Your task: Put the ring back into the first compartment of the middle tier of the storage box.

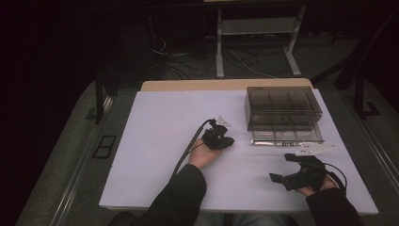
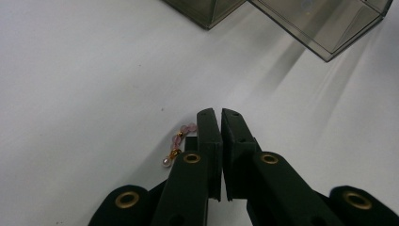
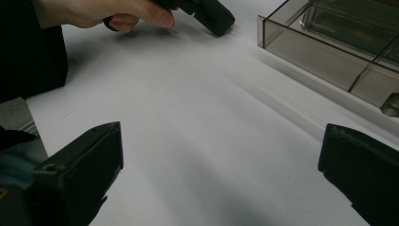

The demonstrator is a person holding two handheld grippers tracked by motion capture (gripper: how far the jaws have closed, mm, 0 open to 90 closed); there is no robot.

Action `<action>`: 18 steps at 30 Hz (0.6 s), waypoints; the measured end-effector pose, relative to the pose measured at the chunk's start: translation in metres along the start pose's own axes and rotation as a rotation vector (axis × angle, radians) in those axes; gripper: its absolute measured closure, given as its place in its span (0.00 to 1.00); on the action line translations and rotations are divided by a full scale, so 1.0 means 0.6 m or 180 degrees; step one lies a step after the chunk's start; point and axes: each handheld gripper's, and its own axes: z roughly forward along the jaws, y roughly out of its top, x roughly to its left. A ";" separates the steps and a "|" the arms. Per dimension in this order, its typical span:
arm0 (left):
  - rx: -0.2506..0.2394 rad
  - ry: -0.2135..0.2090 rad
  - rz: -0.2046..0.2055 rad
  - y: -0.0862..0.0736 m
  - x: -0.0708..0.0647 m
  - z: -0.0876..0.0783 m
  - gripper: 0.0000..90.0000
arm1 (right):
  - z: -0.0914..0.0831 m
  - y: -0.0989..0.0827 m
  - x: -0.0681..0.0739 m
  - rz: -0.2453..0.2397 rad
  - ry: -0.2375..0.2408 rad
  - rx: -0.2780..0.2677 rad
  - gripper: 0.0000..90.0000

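A short strand of pink beads with gold links and a pearl lies on the white table. Its upper end vanishes behind the left jaw near the tips; the rest trails out to that jaw's left. My left gripper points down at the table, jaws shut to a thin slit and pinching that end. From above, the left gripper sits mid-table, left of the box. My right gripper rests near the front right, jaws wide open and nothing between them. The left gripper also appears far off in the right gripper view.
A smoky clear compartment box stands at the back right, and its drawer is pulled out toward me. A clear flat plastic piece lies just in front of it. Cables and a white stand are on the floor beyond the table.
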 end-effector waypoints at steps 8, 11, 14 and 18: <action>-0.0018 -0.0007 0.0003 0.001 0.001 -0.006 0.97 | 0.000 0.000 -0.001 -0.0009 -0.0005 -0.0002 0.00; -0.0034 -0.0011 -0.0027 0.001 0.002 -0.011 0.97 | 0.000 0.000 0.000 -0.0005 -0.0005 -0.0002 0.00; -0.0068 -0.0012 -0.0012 0.003 0.002 -0.016 0.97 | 0.001 0.000 -0.001 -0.0006 -0.0002 0.0003 0.00; -0.0086 -0.0020 0.0027 0.006 -0.001 -0.024 0.97 | 0.001 0.000 -0.001 0.0000 -0.0002 0.0004 0.00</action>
